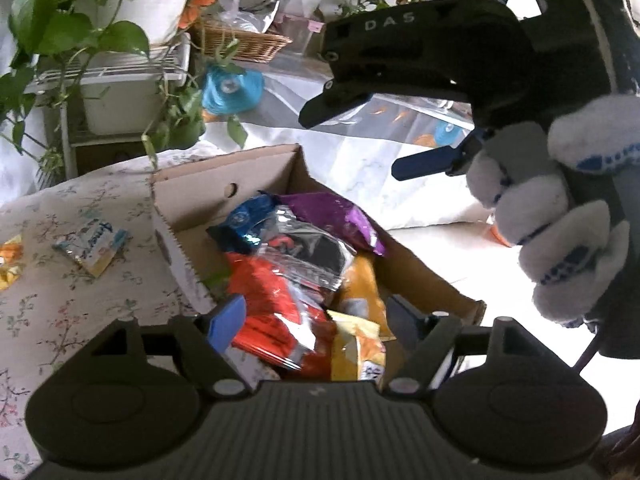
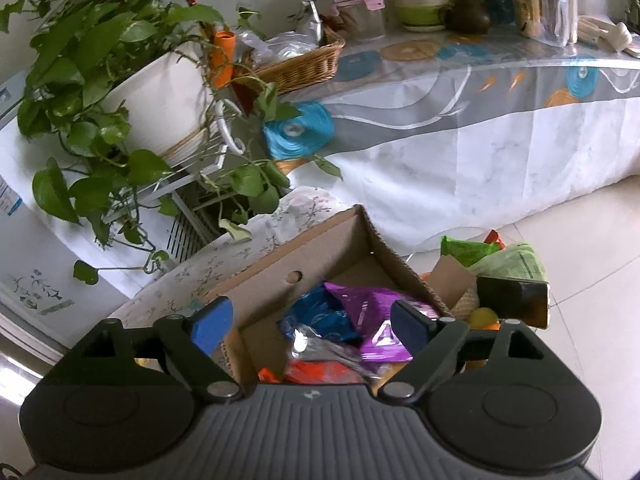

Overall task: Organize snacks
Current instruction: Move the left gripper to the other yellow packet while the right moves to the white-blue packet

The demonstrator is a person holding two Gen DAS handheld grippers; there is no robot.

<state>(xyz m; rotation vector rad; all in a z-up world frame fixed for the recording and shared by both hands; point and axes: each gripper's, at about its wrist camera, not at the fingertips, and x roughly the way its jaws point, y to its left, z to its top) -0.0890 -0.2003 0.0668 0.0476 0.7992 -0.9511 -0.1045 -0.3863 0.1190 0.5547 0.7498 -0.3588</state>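
An open cardboard box [image 1: 224, 184] [image 2: 272, 272] holds several snack packs: a purple one [image 1: 340, 216] [image 2: 376, 312], a blue one [image 1: 248, 220] [image 2: 320, 316], a red one [image 1: 264, 292], a clear-and-black one [image 1: 316, 252] and yellow ones [image 1: 356, 344]. My left gripper [image 1: 316, 320] hangs open just above the red and yellow packs, gripping nothing. Over the box's near end, my right gripper [image 2: 312, 324] is open and empty too. In the left wrist view it [image 1: 356, 143] shows at upper right, held by a gloved hand [image 1: 560, 216]. A small pale packet [image 1: 92, 248] lies on the floral cloth [image 1: 60, 320] left of the box.
Another orange-yellow packet [image 1: 8, 260] sits at the cloth's left edge. Leafy potted plants [image 2: 120, 80] on a white rack crowd the left. A wicker basket [image 2: 304, 64] stands on the long covered table [image 2: 480, 140] behind. Green bags [image 2: 500, 256] lie on the tiled floor right of the box.
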